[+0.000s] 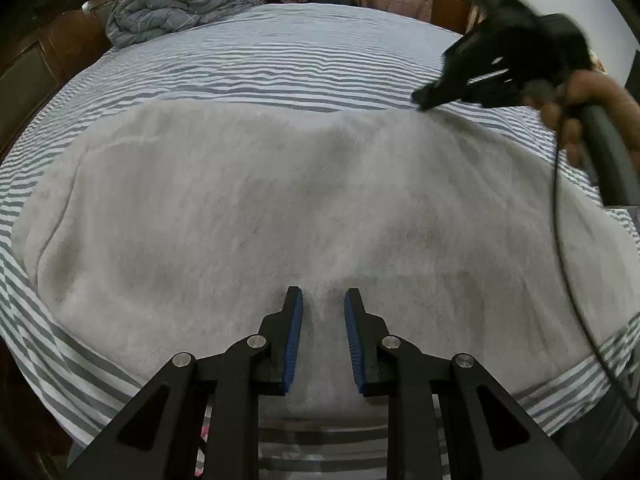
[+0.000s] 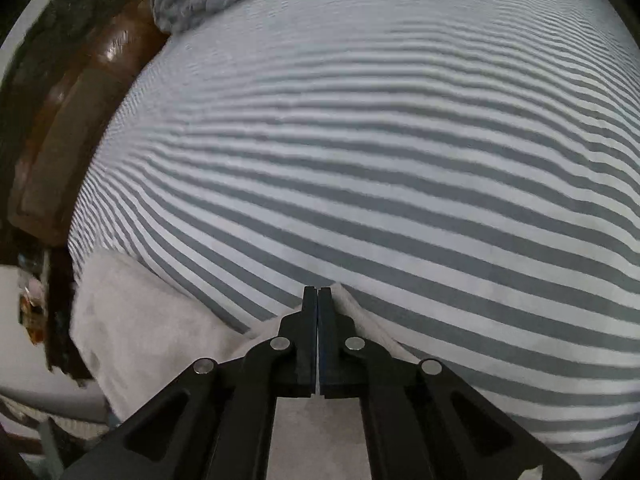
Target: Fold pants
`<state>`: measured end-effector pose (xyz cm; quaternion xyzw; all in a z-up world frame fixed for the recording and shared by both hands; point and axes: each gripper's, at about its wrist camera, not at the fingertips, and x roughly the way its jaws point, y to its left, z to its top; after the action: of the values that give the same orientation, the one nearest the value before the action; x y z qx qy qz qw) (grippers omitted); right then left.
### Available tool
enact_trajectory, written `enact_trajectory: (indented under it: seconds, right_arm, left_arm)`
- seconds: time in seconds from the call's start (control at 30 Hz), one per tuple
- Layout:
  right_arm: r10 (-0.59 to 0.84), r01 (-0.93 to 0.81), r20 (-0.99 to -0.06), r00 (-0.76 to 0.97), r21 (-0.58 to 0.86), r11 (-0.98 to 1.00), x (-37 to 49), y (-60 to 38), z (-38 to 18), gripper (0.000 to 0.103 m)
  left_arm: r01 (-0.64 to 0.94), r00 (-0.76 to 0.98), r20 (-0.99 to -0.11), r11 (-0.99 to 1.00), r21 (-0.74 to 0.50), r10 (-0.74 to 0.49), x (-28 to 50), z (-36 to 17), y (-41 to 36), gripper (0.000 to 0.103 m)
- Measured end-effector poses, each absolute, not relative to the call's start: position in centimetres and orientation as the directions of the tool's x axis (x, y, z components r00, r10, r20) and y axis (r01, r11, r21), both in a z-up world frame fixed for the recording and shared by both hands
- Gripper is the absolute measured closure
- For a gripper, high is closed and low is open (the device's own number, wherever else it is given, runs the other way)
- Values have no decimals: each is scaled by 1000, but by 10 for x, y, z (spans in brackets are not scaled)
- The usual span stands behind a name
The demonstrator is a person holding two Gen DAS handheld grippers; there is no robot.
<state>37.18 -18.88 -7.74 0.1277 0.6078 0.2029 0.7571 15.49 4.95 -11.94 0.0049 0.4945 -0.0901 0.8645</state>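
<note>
Two grippers. Left gripper [image 1: 323, 300]: jaws slightly parted, holding nothing, over the one pair of pale fleece pants [image 1: 240, 208] lying flat on the striped bed [image 1: 260, 64]. Right gripper [image 2: 317, 292]: jaws nearly closed at the pants' far edge; grip unclear. One bundled quilt [image 1: 180, 0] at 11 o'clock.

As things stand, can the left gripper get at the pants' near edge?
Probably yes. The left gripper hovers right over the pants with jaws apart, nothing in between; the right gripper sits at the far edge, clear.
</note>
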Motion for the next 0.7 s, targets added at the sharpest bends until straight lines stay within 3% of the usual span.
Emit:
enact_trajectory:
  seconds: [0.2, 0.4, 0.57, 0.7]
  right_arm:
    - [484, -64, -804, 346, 495, 867, 297, -281, -6, 78]
    - [287, 243, -839, 462, 431, 869, 164, -445, 30, 75]
    - [157, 521, -848, 507, 446, 728, 45, -557, 25, 73]
    - [152, 637, -836, 528, 508, 580, -23, -612, -8, 72]
  left_arm:
    - [199, 521, -832, 975, -99, -191, 148, -95, 38, 78]
    - [354, 539, -796, 932, -82, -275, 122, -72, -11, 64]
    - [456, 463, -815, 882, -119, -349, 115, -75, -63, 64]
    - [479, 400, -848, 868, -131, -348, 116, -86, -94, 64]
